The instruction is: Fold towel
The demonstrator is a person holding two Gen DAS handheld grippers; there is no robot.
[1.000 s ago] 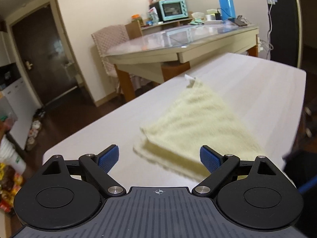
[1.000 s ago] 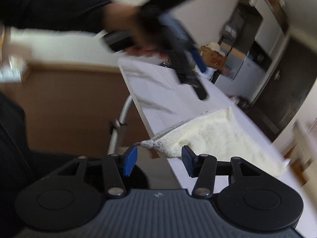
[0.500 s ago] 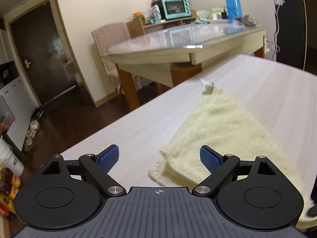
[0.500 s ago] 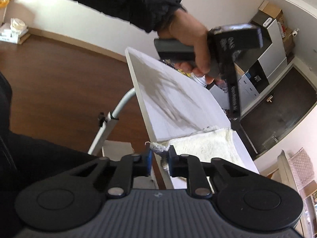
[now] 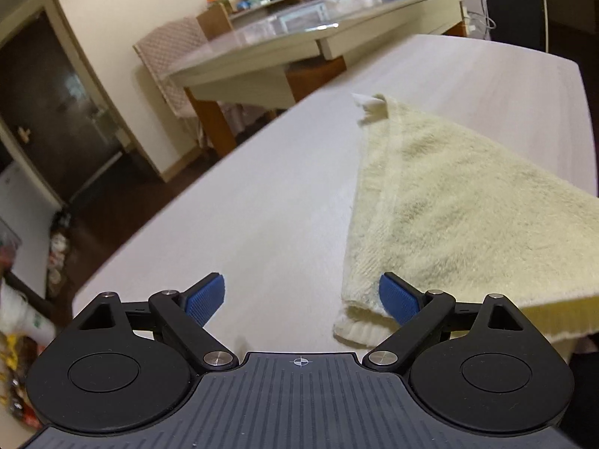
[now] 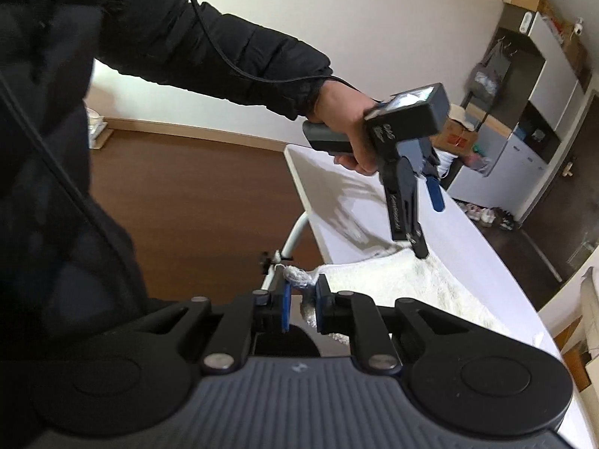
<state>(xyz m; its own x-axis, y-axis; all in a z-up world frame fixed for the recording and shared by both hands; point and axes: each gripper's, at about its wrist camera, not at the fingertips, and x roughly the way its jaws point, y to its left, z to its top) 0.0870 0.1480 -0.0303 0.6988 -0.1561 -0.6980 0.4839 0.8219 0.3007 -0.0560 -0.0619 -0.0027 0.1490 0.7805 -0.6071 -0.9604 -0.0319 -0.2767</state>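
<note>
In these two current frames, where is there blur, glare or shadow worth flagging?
Left wrist view: towel sharp, glass tabletop glary, left edge smeared. Right wrist view: the left gripper throws a streaked shadow on the white table; sleeve slightly soft.

Left wrist view close over table (image 5: 262,202), angled down, right wrist view facing across, both sharing towel (image 5: 449,202).

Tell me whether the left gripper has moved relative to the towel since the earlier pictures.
Yes. The left gripper has closed in on the towel; its near corner now sits beside the right-hand finger.
</note>
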